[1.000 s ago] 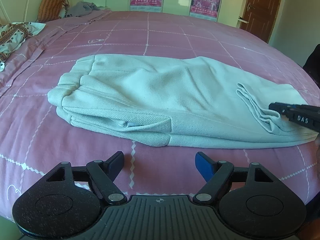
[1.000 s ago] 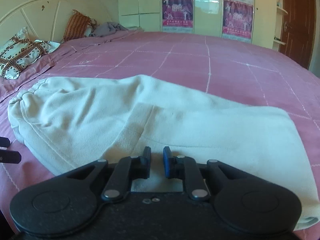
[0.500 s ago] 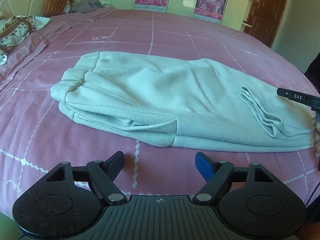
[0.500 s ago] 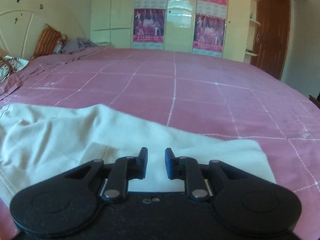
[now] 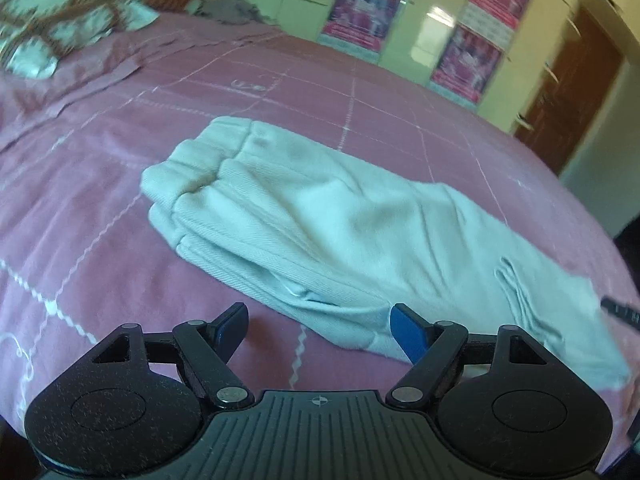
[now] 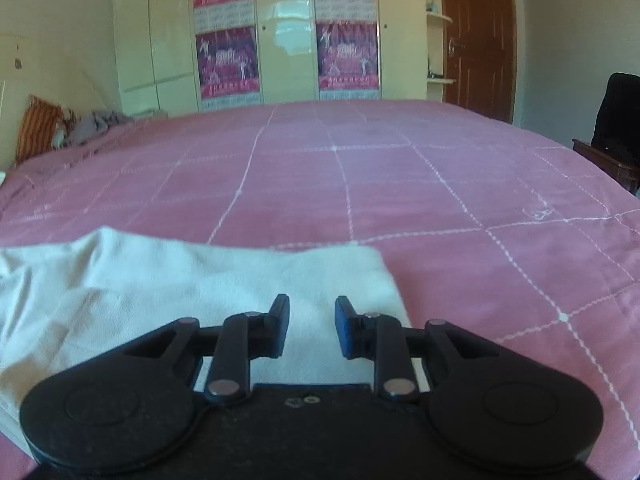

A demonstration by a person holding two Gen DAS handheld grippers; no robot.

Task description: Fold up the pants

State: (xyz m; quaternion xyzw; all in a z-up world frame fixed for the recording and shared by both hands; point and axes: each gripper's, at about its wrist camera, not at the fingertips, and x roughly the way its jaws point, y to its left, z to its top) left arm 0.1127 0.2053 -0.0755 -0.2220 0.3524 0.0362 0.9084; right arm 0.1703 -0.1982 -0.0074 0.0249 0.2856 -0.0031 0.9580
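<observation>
Pale cream pants [image 5: 344,232] lie folded lengthwise on the pink bedspread [image 5: 100,168], waistband at the left, leg cuffs at the right. My left gripper [image 5: 320,324] hangs open in front of the pants' near edge, nothing between its fingers. A tip of the other gripper [image 5: 620,310] shows by the cuffs. In the right wrist view the cuff end of the pants [image 6: 168,288] lies under my right gripper [image 6: 312,316]. Its jaws are opening, with a gap between the pads and no cloth pinched there.
Patterned pillows [image 5: 48,36] and a grey heap of cloth [image 5: 232,10] lie at the head of the bed. A cream wardrobe with posters [image 6: 288,40] and a brown door [image 6: 478,40] stand beyond. A dark chair [image 6: 616,128] is at the right.
My right gripper has drawn back toward the cuff end and tilted up, its jaws spreading. The left view has rolled, so the pants now run diagonally.
</observation>
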